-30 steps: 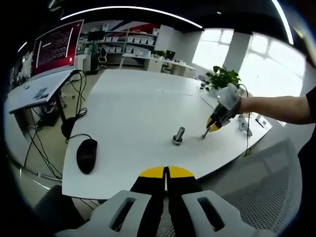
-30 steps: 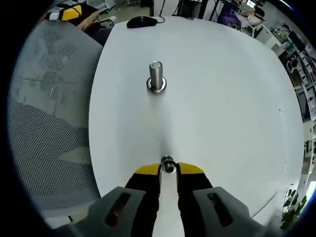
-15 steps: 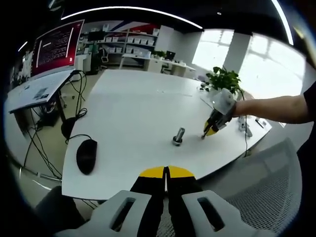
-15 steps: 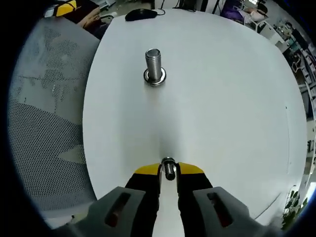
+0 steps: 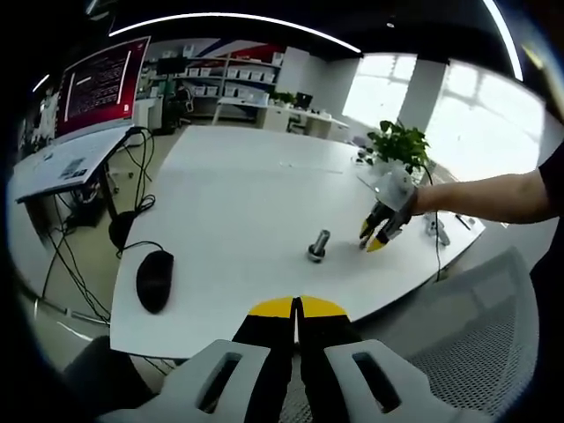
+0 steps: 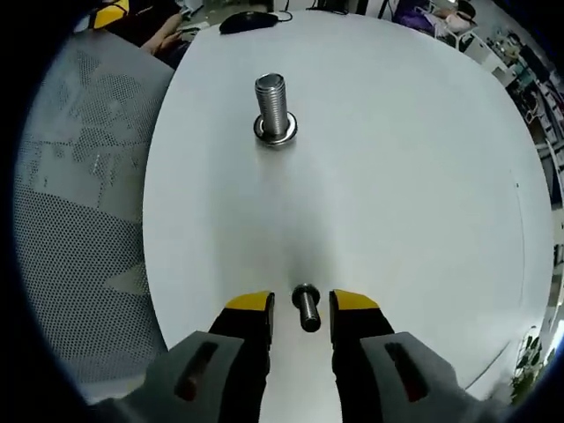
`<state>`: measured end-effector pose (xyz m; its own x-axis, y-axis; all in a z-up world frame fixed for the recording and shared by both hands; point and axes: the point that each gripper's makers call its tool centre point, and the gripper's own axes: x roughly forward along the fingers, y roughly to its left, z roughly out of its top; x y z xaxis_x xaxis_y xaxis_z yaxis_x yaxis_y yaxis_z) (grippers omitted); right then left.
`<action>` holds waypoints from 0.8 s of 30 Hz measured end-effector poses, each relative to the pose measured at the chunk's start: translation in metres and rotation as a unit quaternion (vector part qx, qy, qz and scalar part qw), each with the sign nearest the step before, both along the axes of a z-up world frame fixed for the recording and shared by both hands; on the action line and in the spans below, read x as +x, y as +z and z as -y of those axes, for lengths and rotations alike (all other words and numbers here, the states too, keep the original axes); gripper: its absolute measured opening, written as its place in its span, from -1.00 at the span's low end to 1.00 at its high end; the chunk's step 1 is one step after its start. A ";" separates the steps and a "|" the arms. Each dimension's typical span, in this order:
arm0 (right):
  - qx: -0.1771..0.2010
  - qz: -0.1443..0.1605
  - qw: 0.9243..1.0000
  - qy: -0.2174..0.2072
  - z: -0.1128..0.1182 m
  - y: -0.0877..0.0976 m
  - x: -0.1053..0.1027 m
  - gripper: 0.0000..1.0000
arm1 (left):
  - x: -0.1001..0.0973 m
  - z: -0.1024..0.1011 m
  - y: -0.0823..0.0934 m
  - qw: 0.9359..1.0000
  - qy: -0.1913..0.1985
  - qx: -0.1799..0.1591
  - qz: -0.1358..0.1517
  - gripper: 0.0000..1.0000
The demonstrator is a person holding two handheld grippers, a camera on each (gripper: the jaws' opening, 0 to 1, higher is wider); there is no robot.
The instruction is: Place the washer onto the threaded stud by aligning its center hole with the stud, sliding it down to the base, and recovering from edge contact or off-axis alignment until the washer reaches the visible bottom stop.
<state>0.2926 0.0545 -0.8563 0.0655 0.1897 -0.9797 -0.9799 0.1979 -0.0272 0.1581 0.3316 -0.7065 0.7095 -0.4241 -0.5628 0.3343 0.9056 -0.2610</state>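
Right hand-held gripper (image 6: 300, 304): yellow-tipped black jaws parted, gripping nothing. Between the tips, clear of both, sits a small silver metal bolt-like piece with a round head (image 6: 306, 307), on the white tabletop (image 6: 423, 176); head points away from the hand-held gripper, shank toward it. Whether a washer is on this piece, cannot tell.

Straight ahead of the right hand-held gripper, well apart, stands the upright silver threaded stud (image 6: 271, 104), grey metal, ridged thread, flat top. At its foot a flat silver ring-shaped base (image 6: 275, 131) lies on the tabletop; washer or bolt flange, cannot tell. Beyond the stud, at the far tabletop edge, a black computer mouse (image 6: 245, 21). Left of the hand-held gripper, a grey mesh chair back (image 6: 79, 220).

Left hand-held gripper (image 5: 297, 307): yellow-tipped jaws pressed together, nothing between them, held off the near tabletop edge. Ahead of it, well apart, the threaded stud (image 5: 319, 242) stands on the tabletop (image 5: 238, 176); just right of the stud is the right hand-held gripper (image 5: 377, 238), tips down near the surface, held by a person's arm (image 5: 493, 194). Ahead-left, the mouse (image 5: 155, 277). Farther off, a green potted plant (image 5: 401, 138) and a red-lit monitor (image 5: 101, 81).
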 end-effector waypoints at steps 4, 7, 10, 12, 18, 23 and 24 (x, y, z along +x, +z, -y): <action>0.008 0.011 1.000 -0.012 0.002 0.012 -0.002 -0.39 | 0.000 0.001 0.000 1.000 -0.002 0.000 0.001 -1.00; 0.041 0.029 0.998 -0.032 -0.001 0.033 -0.007 -0.38 | 0.001 0.001 0.002 1.000 -0.004 -0.004 0.006 -1.00; 0.077 0.034 0.995 -0.053 -0.004 0.051 -0.012 -0.35 | 0.001 0.002 0.002 1.000 -0.006 -0.005 0.007 -1.00; 0.113 0.034 0.991 -0.069 -0.007 0.068 -0.017 -0.34 | 0.000 0.002 0.001 1.000 -0.008 -0.003 0.004 -1.00; 0.172 0.074 0.978 -0.095 0.005 0.120 -0.025 -0.34 | 0.000 0.003 0.001 1.000 -0.010 -0.007 0.005 -1.00; 0.229 0.089 0.959 -0.141 0.018 0.155 -0.037 -0.32 | -0.001 0.004 0.000 1.000 -0.013 -0.006 0.001 -1.00; 0.241 0.096 0.954 -0.150 0.022 0.164 -0.041 -0.32 | -0.001 0.004 0.000 1.000 -0.014 -0.006 0.000 -1.00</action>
<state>0.2520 0.0323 -0.6926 0.3574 0.5588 -0.7484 -0.8628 0.5043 -0.0355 0.1571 0.3278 -0.7064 0.6976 -0.4513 -0.5566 0.3601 0.8923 -0.2722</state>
